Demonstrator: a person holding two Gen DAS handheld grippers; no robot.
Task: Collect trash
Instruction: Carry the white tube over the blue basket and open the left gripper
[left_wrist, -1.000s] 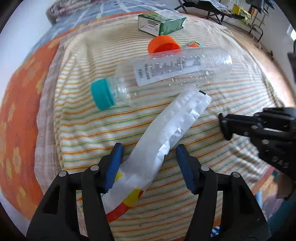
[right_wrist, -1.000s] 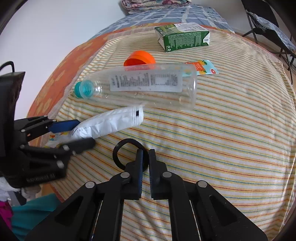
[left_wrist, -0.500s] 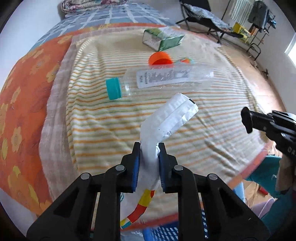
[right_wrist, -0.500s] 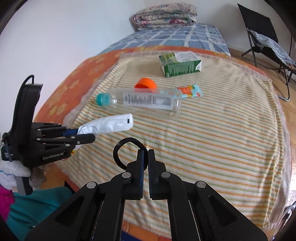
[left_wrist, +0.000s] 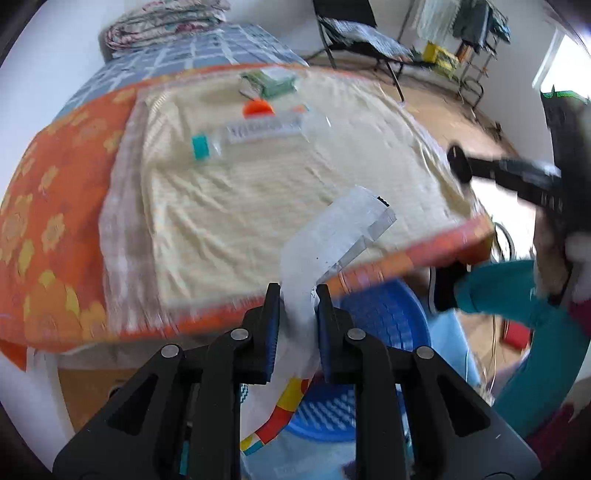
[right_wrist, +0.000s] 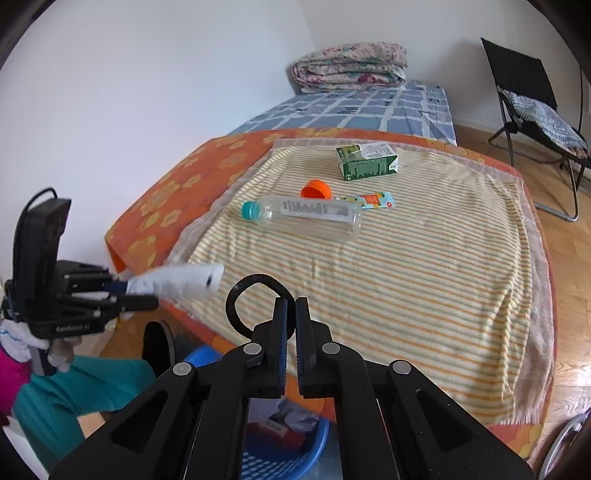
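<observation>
Clearly, my left gripper (left_wrist: 294, 299) had its fingers (left_wrist: 270, 317) clamped on the white wrapper (left_wrist: 332, 236), which stuck out forward from between them, lifted off the bed (right_wrist: 406, 280) and hanging past its near edge. From the right wrist view the same wrapper (right_wrist: 177, 282) pointed sideways toward the bed, with the left gripper (right_wrist: 125, 293) holding it just off the bed's near corner. Below that edge sat the blue basket (left_wrist: 388, 314), directly under my left gripper; in the right wrist view its rim (right_wrist: 295, 458) showed beneath my right gripper (right_wrist: 290, 314), with some scraps inside that I could not make out.

My right gripper had its fingers (right_wrist: 279, 332) closed almost together, with only a thin slit between them; a black loop (right_wrist: 243, 302) curled up just beside the left finger, and I could not tell whether it was pinched.

On the bed's striped cover, well beyond the near edge, lay the clear bottle (right_wrist: 310, 216) on its side, teal cap (right_wrist: 250, 209) pointing toward the wall. Just behind the bottle sat the orange lid (right_wrist: 316, 189), and beside that a flat colourful sachet (right_wrist: 371, 201). Further back on the bed stood the green carton (right_wrist: 367, 161). At the bed's far end a folded quilt (right_wrist: 351, 68) was stacked.
</observation>
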